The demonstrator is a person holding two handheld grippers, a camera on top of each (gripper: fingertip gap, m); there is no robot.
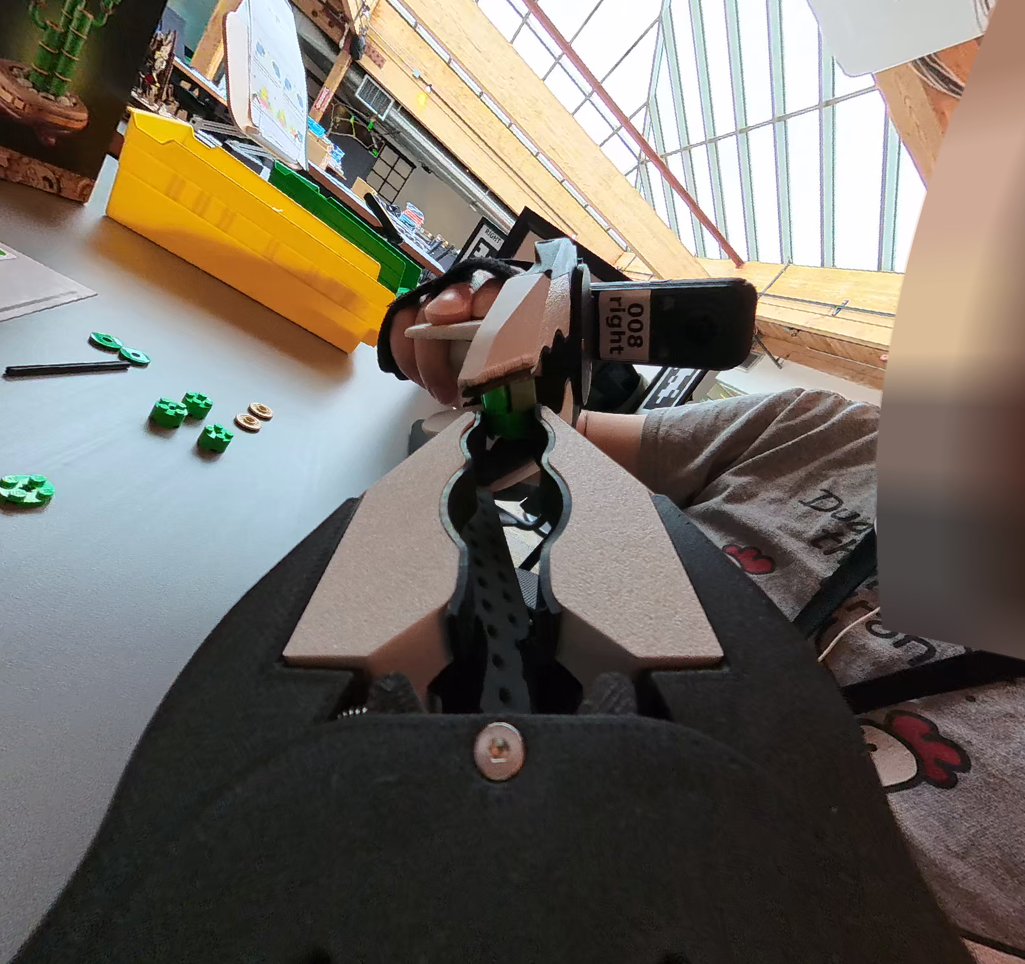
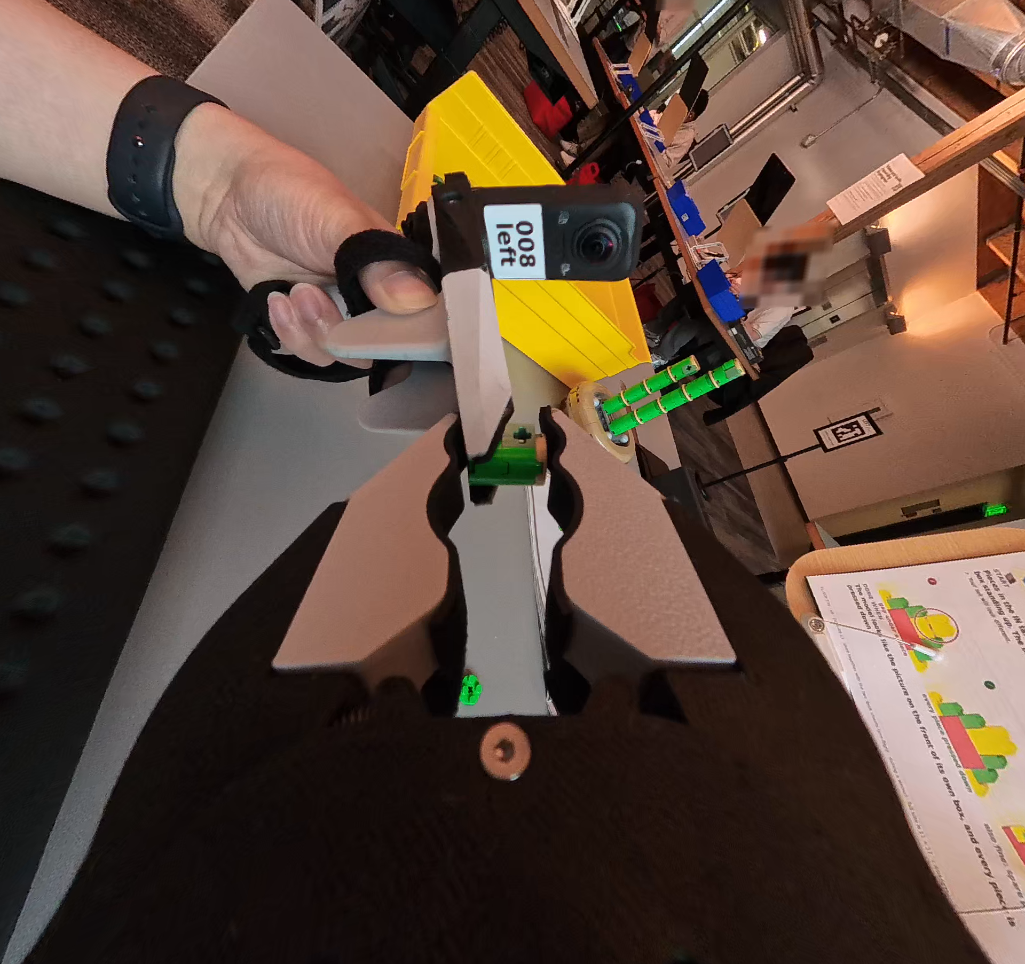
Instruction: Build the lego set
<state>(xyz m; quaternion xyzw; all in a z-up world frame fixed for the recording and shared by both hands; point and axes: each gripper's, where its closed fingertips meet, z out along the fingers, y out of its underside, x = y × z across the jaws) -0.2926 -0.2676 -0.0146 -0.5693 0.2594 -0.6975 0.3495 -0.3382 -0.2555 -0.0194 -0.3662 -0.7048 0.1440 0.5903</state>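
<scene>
A short green lego stack with a tan end is held in the air between both grippers. My left gripper is shut on it from below in the left wrist view. My right gripper is shut on the same green stack. In each view the other gripper comes in from above: the right one and the left one. Two green bamboo stalks stand on a tan base behind.
Loose on the grey table: green round bricks, tan discs, green flat rounds, a black axle, a green plate. Behind stand a yellow bin, a green bin, the set's box and an instruction sheet. My two grippers' fingertips are within a few centimetres of each other.
</scene>
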